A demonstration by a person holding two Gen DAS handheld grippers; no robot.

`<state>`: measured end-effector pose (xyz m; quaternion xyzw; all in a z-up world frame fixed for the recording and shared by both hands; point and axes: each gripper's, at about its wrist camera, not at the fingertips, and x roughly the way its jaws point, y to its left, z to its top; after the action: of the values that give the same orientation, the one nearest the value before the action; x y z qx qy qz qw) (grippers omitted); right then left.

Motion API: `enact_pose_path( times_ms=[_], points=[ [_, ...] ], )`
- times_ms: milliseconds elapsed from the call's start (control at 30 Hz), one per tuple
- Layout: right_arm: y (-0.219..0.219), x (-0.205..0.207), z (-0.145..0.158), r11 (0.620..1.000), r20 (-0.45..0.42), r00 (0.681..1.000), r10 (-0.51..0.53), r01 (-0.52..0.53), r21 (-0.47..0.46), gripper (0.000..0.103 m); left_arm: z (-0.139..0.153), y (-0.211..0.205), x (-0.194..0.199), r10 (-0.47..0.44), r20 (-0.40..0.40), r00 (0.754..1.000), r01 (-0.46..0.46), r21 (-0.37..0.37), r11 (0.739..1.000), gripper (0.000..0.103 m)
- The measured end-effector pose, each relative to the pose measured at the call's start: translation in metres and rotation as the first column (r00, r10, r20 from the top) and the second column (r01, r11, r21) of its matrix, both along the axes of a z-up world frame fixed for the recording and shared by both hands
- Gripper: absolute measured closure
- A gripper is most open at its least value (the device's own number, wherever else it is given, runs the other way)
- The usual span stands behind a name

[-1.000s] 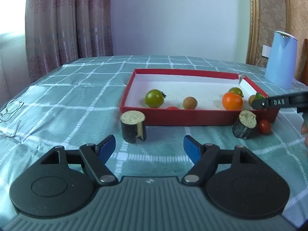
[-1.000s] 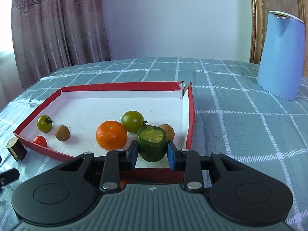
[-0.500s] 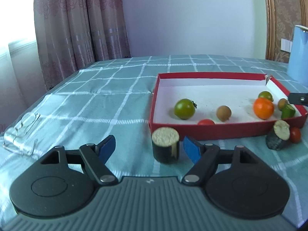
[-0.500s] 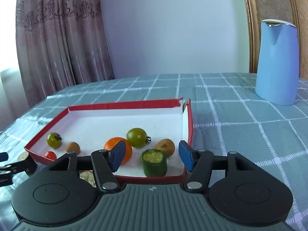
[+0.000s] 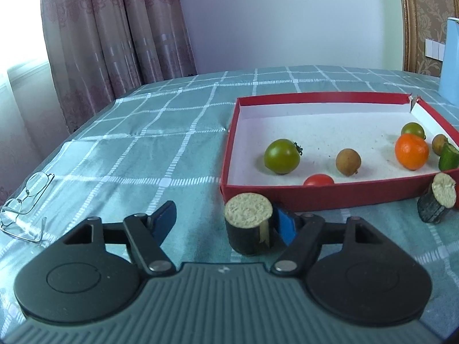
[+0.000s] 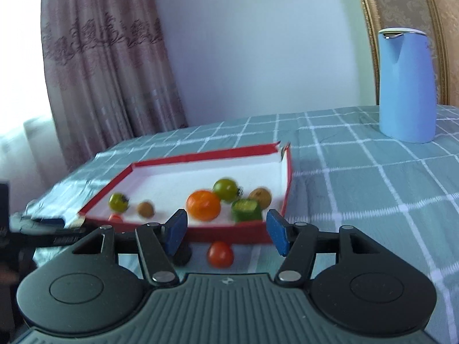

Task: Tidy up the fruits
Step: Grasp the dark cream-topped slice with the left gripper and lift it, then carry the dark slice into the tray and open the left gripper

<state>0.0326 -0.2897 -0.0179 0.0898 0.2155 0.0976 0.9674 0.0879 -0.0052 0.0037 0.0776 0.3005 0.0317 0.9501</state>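
A red box (image 5: 315,200) with a white floor holds a green tomato (image 5: 282,156), a brown longan (image 5: 347,162), a red cherry tomato (image 5: 318,179), an orange (image 5: 411,152) and a green cucumber chunk (image 5: 449,157). My left gripper (image 5: 225,223) is open around a dark cut chunk (image 5: 249,230) on the cloth; the chunk sits against the right finger. A second dark chunk (image 5: 437,202) lies by the box's right end. My right gripper (image 6: 226,233) is open and empty above a red cherry tomato (image 6: 220,254) lying outside the box (image 6: 229,230).
A pair of glasses (image 5: 25,203) lies on the checked tablecloth at the left. A blue kettle (image 6: 406,86) stands at the back right. Curtains hang behind the table's far left edge.
My left gripper has moved forward so the dark chunk now sits between its fingers. My right gripper has let go of the green cucumber chunk in the box, opened and drawn back.
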Motion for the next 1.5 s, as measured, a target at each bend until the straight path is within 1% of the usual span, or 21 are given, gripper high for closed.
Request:
enact_pose_path(
  times_ms=[67,233,333,467,633,733,1067,1300,1433,1500],
  points=[
    [0.007,-0.005,-0.005,1.000,-0.023,1.000,0.000,-0.001,-0.032,0.042,-0.001,-0.001,0.001,-0.002,-0.003,1.000,0.002,0.003,1.000,0.037],
    [0.020,-0.009,-0.020,0.997,-0.094,0.996,-0.003,-0.004,-0.072,0.042,-0.002,-0.001,0.002,-0.006,-0.007,1.000,0.006,0.000,1.000,0.039],
    [0.023,-0.009,-0.022,0.997,-0.114,0.993,-0.010,0.001,-0.079,0.042,-0.001,-0.001,0.002,-0.016,-0.007,1.000,0.016,-0.006,1.000,0.044],
    [0.023,-0.006,-0.026,0.997,-0.139,0.990,-0.019,0.009,-0.078,0.041,-0.002,-0.001,0.001,-0.025,-0.008,1.000,0.025,-0.014,1.000,0.048],
    [0.021,-0.003,-0.028,0.998,-0.155,0.988,-0.018,0.008,-0.063,0.039,-0.002,-0.002,-0.001,-0.046,-0.009,0.999,0.045,-0.037,0.998,0.065],
    [0.023,-0.003,-0.029,0.997,-0.157,0.987,-0.019,0.007,-0.076,0.039,-0.001,-0.003,-0.002,-0.049,-0.008,0.999,0.049,-0.041,0.998,0.070],
    [0.020,-0.003,-0.029,0.999,-0.157,0.987,-0.014,0.006,-0.049,0.038,0.005,-0.005,-0.009,-0.040,0.009,0.999,0.041,-0.053,0.998,0.071],
    [0.016,-0.003,-0.029,1.000,-0.155,0.988,-0.009,0.006,-0.018,0.038,0.032,-0.014,-0.017,-0.065,0.071,0.995,0.070,-0.062,0.996,0.071],
    [0.012,-0.003,-0.030,1.000,-0.154,0.988,-0.005,0.005,0.004,0.038,0.047,-0.021,-0.011,-0.072,0.103,0.992,0.078,-0.051,0.996,0.071],
    [0.011,-0.004,-0.030,1.000,-0.153,0.988,-0.003,0.005,0.011,0.038,0.051,-0.024,-0.003,-0.074,0.104,0.992,0.081,-0.057,0.995,0.071]
  ],
)
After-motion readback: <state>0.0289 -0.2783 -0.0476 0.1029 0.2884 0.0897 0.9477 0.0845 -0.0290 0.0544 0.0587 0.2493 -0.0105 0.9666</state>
